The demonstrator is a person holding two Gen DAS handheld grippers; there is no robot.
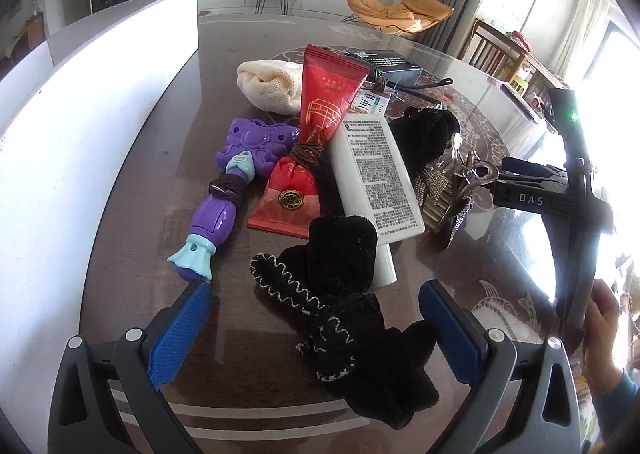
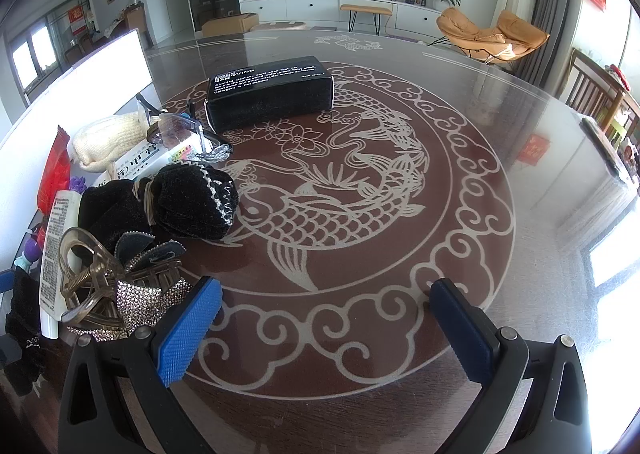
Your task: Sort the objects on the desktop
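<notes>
left gripper wide open, empty, straddling black velvet glove | right gripper wide open, empty | tip: descend centred, pinch glove alone, avoid white tube

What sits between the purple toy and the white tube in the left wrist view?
The red foil packet, tied with brown cord, lies between the purple toy and the white tube, seen in the left wrist view.
</notes>
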